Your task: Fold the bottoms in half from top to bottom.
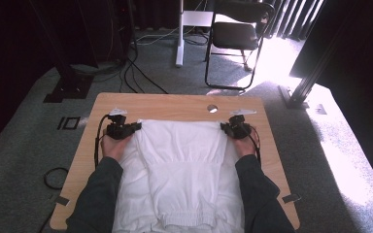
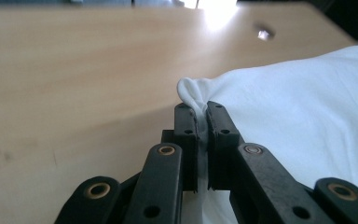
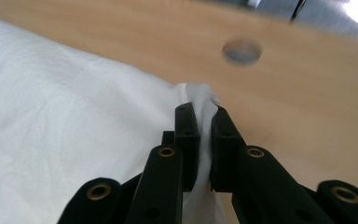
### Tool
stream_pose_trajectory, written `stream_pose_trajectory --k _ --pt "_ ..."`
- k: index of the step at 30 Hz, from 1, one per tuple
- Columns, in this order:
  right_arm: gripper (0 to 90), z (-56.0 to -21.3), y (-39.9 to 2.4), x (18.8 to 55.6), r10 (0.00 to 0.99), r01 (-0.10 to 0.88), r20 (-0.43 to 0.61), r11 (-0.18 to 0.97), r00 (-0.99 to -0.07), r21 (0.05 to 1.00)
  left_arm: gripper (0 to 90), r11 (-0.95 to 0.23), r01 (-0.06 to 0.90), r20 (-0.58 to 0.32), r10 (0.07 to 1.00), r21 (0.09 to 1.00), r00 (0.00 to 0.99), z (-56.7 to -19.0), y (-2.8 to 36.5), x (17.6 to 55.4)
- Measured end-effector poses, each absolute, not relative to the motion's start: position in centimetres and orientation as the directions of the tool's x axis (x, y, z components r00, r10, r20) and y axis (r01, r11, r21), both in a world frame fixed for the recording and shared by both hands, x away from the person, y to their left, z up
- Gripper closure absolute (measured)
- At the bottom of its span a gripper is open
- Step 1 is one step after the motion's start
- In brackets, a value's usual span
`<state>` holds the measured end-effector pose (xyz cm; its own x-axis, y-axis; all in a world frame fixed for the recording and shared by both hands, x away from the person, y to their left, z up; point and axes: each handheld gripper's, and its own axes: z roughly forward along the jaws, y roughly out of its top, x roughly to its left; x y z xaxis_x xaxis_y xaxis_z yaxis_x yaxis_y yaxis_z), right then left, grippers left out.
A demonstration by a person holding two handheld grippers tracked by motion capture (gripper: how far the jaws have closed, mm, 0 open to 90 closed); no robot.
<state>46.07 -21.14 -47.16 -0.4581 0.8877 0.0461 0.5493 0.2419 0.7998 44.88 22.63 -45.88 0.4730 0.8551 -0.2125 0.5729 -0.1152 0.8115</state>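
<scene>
A white garment (image 1: 182, 167) lies spread over the wooden table (image 1: 175, 103), its ribbed hem near the front edge. My left gripper (image 1: 135, 127) is shut on the garment's far left corner; in the left gripper view the cloth (image 2: 307, 116) bunches up between the closed jaws of that gripper (image 2: 202, 109). My right gripper (image 1: 225, 127) is shut on the far right corner, and the white fabric (image 3: 74, 121) is pinched between the jaws of that gripper (image 3: 201, 112). Both corners are lifted slightly off the tabletop.
A round cable hole (image 1: 212, 108) sits in the table near its far edge. Behind the table stand a black chair (image 1: 235, 36) and a white stand leg (image 1: 179, 34). Cables (image 1: 131, 73) run over the grey carpet at the left.
</scene>
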Motion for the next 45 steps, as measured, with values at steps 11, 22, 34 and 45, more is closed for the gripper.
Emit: stream_pose_trajectory --k 11,22,34,45 --pt "83.5 -42.6 -22.9 42.9 0.871 0.386 0.029 0.188 -0.49 0.903 85.6 -0.111 0.463 -0.183 0.819 0.88 0.543 -42.4 22.6 42.2" --pt "82.9 -44.5 -24.0 34.2 0.814 0.358 0.032 0.22 -0.58 0.908 84.7 -0.2 0.428 -0.124 0.776 0.881 0.618 -44.2 23.1 34.0" --pt "82.0 -53.4 -23.2 31.2 0.79 0.56 0.121 0.309 -0.602 0.769 83.8 -0.293 0.622 -0.228 0.751 0.726 0.62 -53.5 21.9 31.6" --pt "81.0 -55.1 -22.1 33.8 0.805 0.585 0.117 0.315 -0.582 0.747 83.4 -0.316 0.591 -0.153 0.779 0.742 0.608 -54.4 21.0 34.2"
